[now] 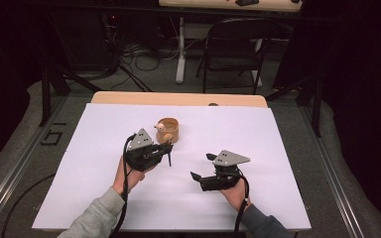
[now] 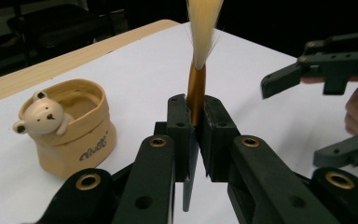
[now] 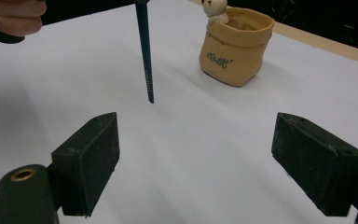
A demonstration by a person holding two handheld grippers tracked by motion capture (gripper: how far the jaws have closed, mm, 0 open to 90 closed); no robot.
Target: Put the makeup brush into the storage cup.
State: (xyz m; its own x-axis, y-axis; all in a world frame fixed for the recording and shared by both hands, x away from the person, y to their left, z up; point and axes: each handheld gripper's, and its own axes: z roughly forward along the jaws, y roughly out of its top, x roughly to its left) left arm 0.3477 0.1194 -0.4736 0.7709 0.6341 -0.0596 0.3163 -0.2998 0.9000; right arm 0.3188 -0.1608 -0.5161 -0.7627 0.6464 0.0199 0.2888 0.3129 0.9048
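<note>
Left gripper view: the left gripper point(image 2: 195, 121) has its jaws pinched on a paintbrush point(image 2: 196, 91) at the gold ferrule, bristles up, beside the bear-faced pot point(image 2: 67, 128) on the white surface point(image 2: 135, 79). The right gripper point(image 3: 196, 158) has its jaws spread wide, nothing between them.

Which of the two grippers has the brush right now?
The left gripper: its jaws are clamped on the brush at the gold ferrule, bristles up. The right gripper stands open with nothing between its jaws.

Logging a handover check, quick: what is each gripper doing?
Left gripper: shut on the gold-ferruled, dark-handled paintbrush.
Right gripper: open, holding nothing.
</note>
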